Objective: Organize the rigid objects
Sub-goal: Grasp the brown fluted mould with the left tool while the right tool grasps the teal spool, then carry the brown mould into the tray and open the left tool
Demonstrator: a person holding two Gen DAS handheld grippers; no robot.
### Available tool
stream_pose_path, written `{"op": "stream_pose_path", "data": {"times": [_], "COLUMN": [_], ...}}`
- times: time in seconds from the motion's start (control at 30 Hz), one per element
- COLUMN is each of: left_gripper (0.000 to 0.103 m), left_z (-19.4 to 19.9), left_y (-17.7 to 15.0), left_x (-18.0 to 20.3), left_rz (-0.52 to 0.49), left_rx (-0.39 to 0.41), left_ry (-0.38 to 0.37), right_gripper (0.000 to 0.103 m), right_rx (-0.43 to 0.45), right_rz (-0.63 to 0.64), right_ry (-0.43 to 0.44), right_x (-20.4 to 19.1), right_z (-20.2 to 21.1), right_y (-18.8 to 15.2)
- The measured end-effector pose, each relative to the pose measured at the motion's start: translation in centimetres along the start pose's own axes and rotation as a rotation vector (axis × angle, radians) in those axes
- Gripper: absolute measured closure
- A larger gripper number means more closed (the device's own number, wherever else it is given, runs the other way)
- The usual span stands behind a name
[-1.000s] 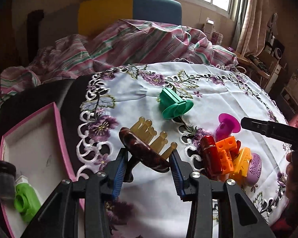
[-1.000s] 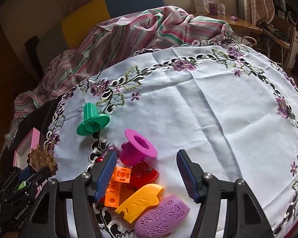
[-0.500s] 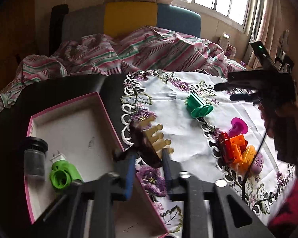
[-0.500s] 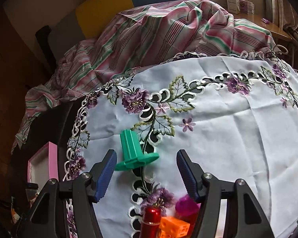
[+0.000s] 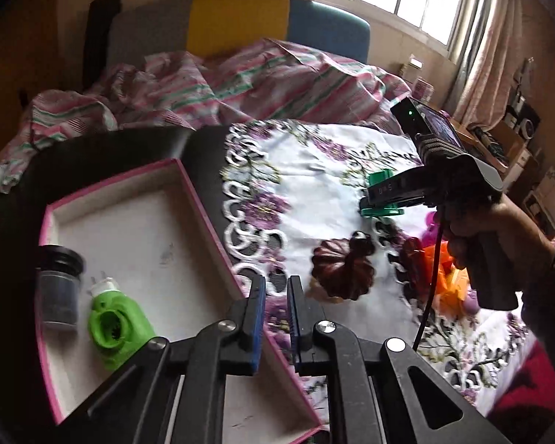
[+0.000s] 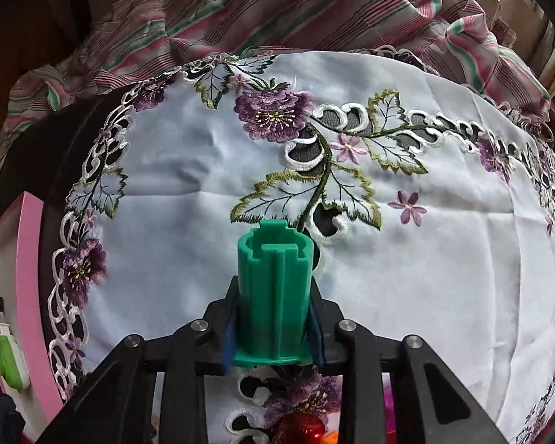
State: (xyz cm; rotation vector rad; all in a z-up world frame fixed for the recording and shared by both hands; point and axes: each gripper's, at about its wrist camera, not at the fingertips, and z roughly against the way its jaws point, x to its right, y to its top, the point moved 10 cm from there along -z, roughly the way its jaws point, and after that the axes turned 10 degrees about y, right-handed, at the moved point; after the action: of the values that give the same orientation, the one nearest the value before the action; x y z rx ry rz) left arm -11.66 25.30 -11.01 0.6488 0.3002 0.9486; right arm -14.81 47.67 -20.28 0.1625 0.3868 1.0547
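My left gripper point(image 5: 275, 318) is shut and empty above the right rim of the pink-edged box point(image 5: 199, 199). The brown hair claw point(image 5: 342, 272) lies on the embroidered tablecloth point(image 5: 314, 185), to the right of the box and apart from my fingers. The box holds a green plug-in device point(image 5: 116, 327) and a dark jar point(image 5: 59, 285). My right gripper point(image 6: 273, 327) is shut on the green flanged plastic piece point(image 6: 273, 285), which also shows in the left wrist view point(image 5: 381, 209) under the right gripper point(image 5: 396, 188).
A pile of toys lies by the right hand: a dark red piece point(image 5: 412, 259), orange blocks point(image 5: 440, 270) and a magenta piece point(image 5: 431, 222). A striped blanket point(image 5: 240, 81) is heaped behind the table. The box's pink wall shows in the right wrist view point(image 6: 29, 259).
The hair claw has left my left gripper and now lies on the cloth; the left jaws have shut empty. My right gripper has moved onto the green piece and shut on it.
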Motion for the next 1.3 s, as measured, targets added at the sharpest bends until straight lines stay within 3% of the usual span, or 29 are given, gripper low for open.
{"op": "stream_pose_path", "data": {"times": [0.03, 0.17, 0.33, 0.43, 0.5, 0.57, 0.63, 0.7, 0.87, 1.03, 1.3], "left_gripper": [0.087, 0.058, 0.058, 0.053, 0.043, 0.042, 0.043, 0.077, 0.079, 0.079, 0.079], "left_z": [-0.1, -1.0, -2.7, -3.4, -3.6, -3.9, -4.5, -5.6, -5.9, -2.9, 3.1], "left_y": [0.2, 1.1, 2.1, 2.4, 2.6, 2.8, 3.0, 2.7, 2.3, 2.5, 3.2], "left_x": [0.3, 2.4, 4.6, 5.8, 6.8, 7.6, 8.1, 8.2, 7.9, 6.5, 0.8], "left_rz": [-0.002, -0.020, -0.060, -0.092, -0.116, -0.142, -0.165, -0.164, -0.174, -0.128, -0.055], "left_rx": [-0.002, -0.002, -0.008, 0.001, 0.021, 0.039, 0.044, 0.013, 0.028, 0.055, 0.139], "left_ry": [-0.010, -0.034, -0.037, -0.031, -0.033, -0.026, -0.012, -0.018, -0.006, -0.007, 0.132], "right_gripper": [0.073, 0.073, 0.073, 0.073, 0.073, 0.073, 0.073, 0.073, 0.073, 0.073, 0.073], "right_rx": [0.006, 0.011, 0.020, 0.024, 0.028, 0.031, 0.035, 0.036, 0.049, 0.058, 0.075], "right_rz": [0.002, -0.020, -0.029, -0.033, -0.035, -0.034, -0.036, -0.033, -0.004, 0.013, 0.040], "right_ry": [-0.007, 0.030, 0.053, 0.060, 0.063, 0.066, 0.070, 0.068, 0.038, 0.016, -0.024], "right_x": [0.3, 1.4, 2.1, 2.3, 2.3, 2.3, 2.4, 2.6, 2.4, 2.3, 1.8], "right_z": [0.3, 0.9, 1.3, 1.4, 1.5, 1.6, 1.6, 1.8, 1.8, 1.9, 2.2], "right_y": [-0.4, -1.8, -2.4, -2.4, -2.3, -2.3, -2.3, -2.4, -2.5, -2.6, -3.2]}}
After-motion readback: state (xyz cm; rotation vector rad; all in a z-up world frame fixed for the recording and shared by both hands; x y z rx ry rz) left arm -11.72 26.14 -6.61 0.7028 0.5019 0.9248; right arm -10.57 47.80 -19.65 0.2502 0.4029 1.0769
